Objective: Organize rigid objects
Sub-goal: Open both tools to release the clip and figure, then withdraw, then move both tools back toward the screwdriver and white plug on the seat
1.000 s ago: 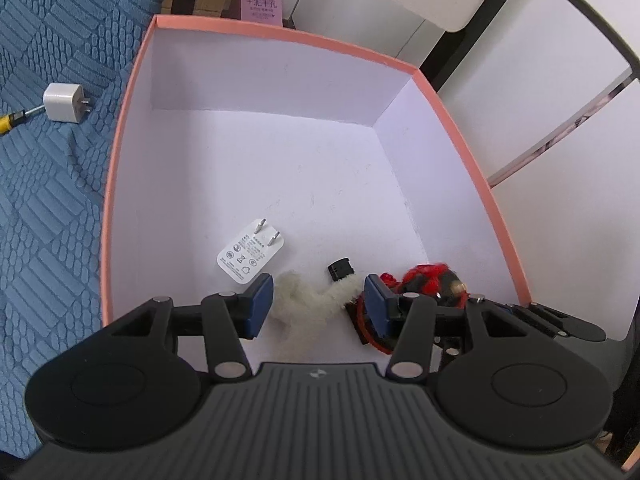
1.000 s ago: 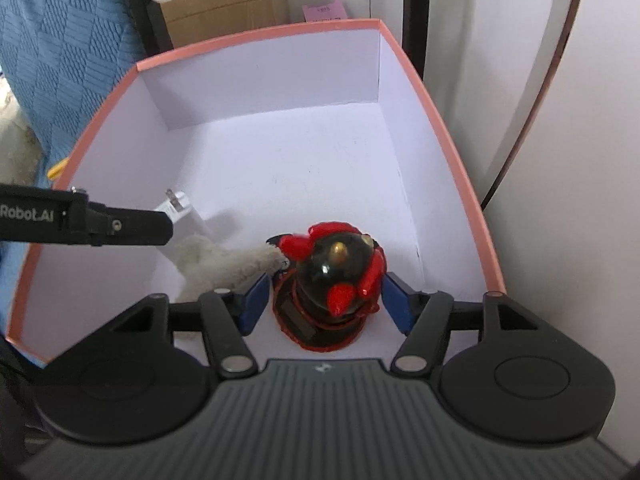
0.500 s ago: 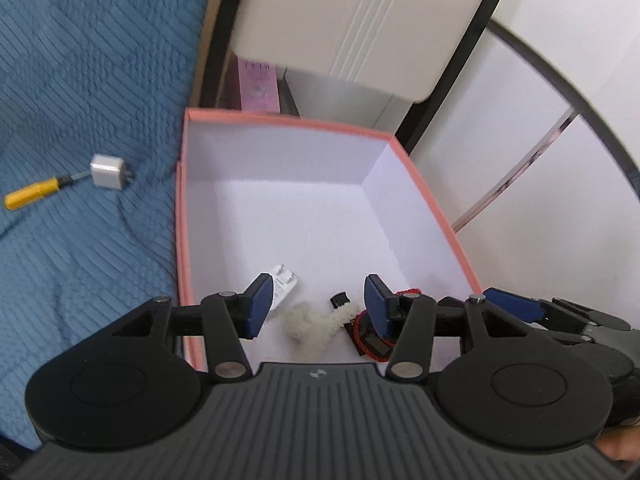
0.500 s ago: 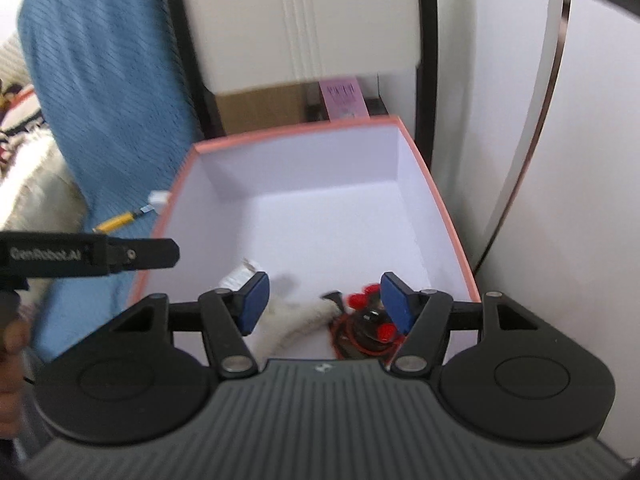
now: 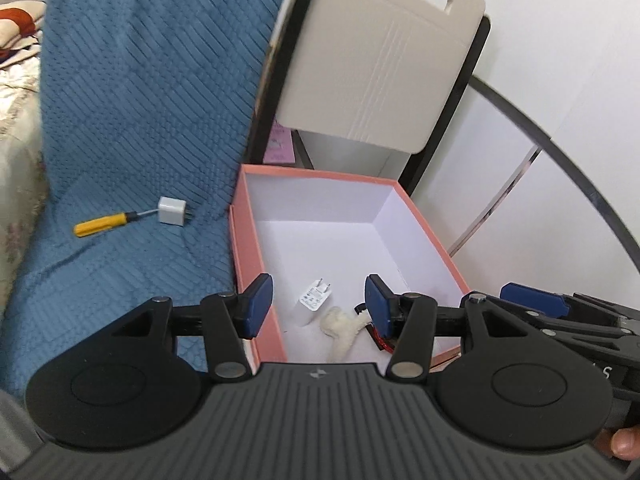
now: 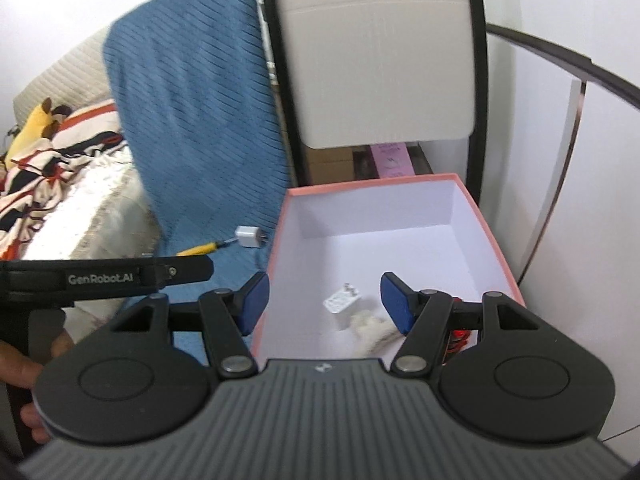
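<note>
A pink box (image 5: 256,276) (image 6: 502,242) with a white inside stands beside a blue blanket. In it lie a white plug adapter (image 5: 315,299) (image 6: 341,302), a white fluffy piece (image 5: 340,326) (image 6: 374,330) and a red and black toy (image 5: 378,340) (image 6: 458,336), mostly hidden behind the fingers. My left gripper (image 5: 318,306) and right gripper (image 6: 326,304) hover high above the box's near end, both open with nothing between the pads. On the blanket left of the box lie a white cube charger (image 5: 172,210) (image 6: 249,236) and a yellow-handled screwdriver (image 5: 104,224) (image 6: 198,249).
A beige chair back (image 5: 380,64) (image 6: 380,60) with a black frame rises behind the box, with a pink carton (image 5: 280,144) (image 6: 390,160) under it. A white cabinet wall (image 5: 520,184) is at the right. Patterned bedding (image 6: 60,184) lies at the far left.
Both grippers have risen and pulled back out of the box, so the box and its contents look smaller. The toy, once between the right fingers, stays on the box floor.
</note>
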